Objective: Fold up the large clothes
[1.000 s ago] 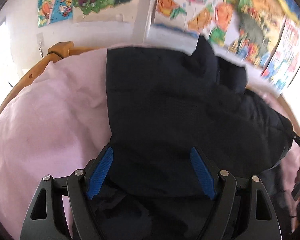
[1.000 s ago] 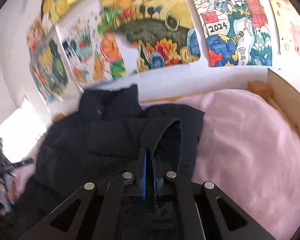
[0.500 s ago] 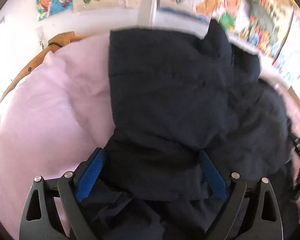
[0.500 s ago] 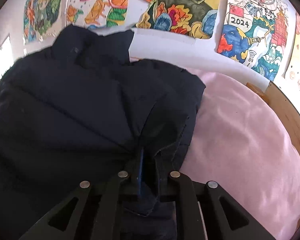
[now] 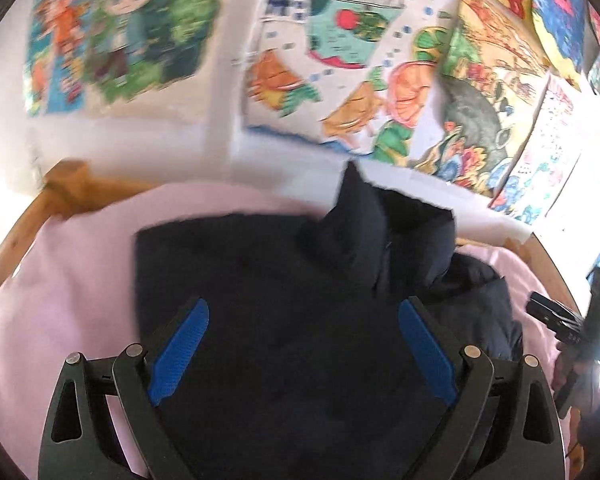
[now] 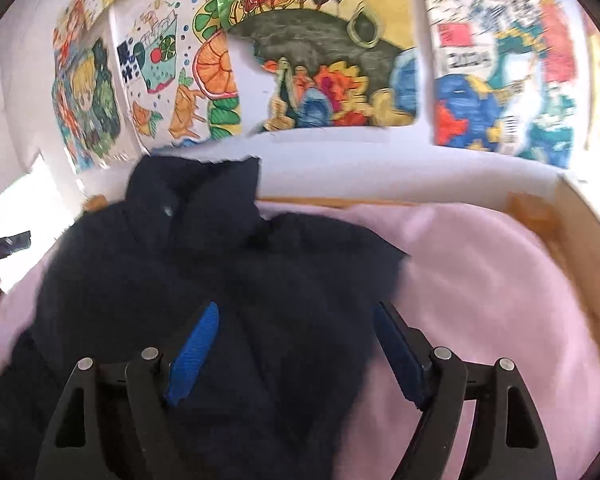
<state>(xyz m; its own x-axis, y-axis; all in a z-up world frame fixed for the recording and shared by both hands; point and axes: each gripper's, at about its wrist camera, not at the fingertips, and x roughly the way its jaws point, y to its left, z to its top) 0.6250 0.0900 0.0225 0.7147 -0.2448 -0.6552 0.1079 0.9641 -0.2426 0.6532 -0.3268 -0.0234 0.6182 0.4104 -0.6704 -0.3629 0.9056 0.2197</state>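
A dark navy padded jacket (image 5: 284, 300) lies folded on a pink bedsheet (image 5: 60, 300), its collar standing up toward the wall. My left gripper (image 5: 302, 312) is open above the jacket's near part, with nothing between its blue pads. In the right wrist view the jacket (image 6: 220, 264) fills the left and middle. My right gripper (image 6: 296, 316) is open over the jacket's right edge and holds nothing. The right gripper also shows at the right edge of the left wrist view (image 5: 572, 328).
The bed has a wooden frame (image 5: 60, 188) that also shows in the right wrist view (image 6: 572, 216). A white wall with colourful drawings (image 6: 320, 60) runs behind the bed. Pink sheet (image 6: 480, 300) lies bare to the right of the jacket.
My right gripper has opened and let go of the jacket fold it was pinching. Both grippers have pulled back and tilted up from the jacket, which now lies flatter on the bed.
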